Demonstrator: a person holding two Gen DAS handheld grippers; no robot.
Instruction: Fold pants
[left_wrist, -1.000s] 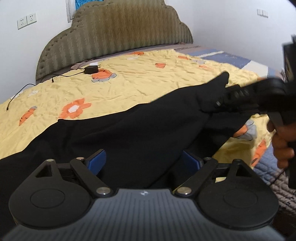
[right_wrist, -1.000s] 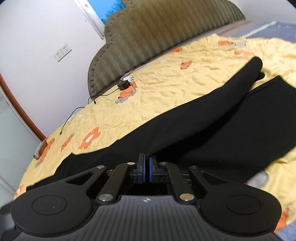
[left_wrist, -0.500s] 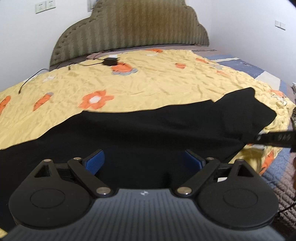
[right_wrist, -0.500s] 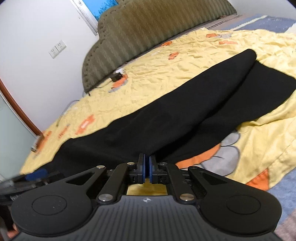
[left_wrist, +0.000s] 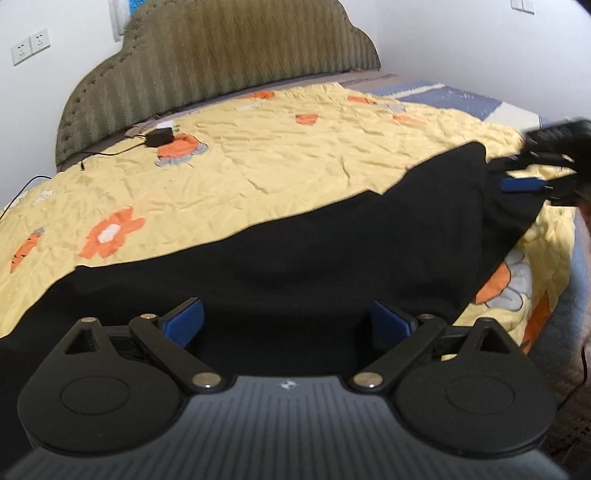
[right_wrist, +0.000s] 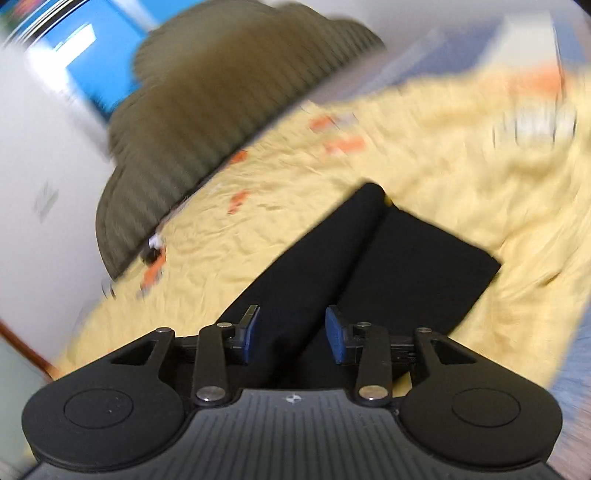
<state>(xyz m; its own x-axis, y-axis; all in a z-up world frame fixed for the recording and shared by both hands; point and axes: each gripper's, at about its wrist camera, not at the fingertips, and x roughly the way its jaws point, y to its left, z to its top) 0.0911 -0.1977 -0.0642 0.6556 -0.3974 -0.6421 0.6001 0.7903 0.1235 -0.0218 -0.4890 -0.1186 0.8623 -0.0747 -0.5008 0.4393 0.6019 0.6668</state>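
The black pants lie flat across the yellow flowered bedspread, running from lower left to upper right. My left gripper is open, its blue pads spread wide just above the near part of the pants. The right gripper shows in the left wrist view at the far right end of the pants. In the blurred right wrist view my right gripper is open over the pants, where two legs lie side by side.
A padded olive headboard stands at the far side of the bed. A black charger with cable lies near it. A blue patterned sheet shows at the bed's right edge. White walls surround the bed.
My right gripper has opened and let go of the pants, and it has swung toward their end. The pants now lie flat. My left gripper stays open.
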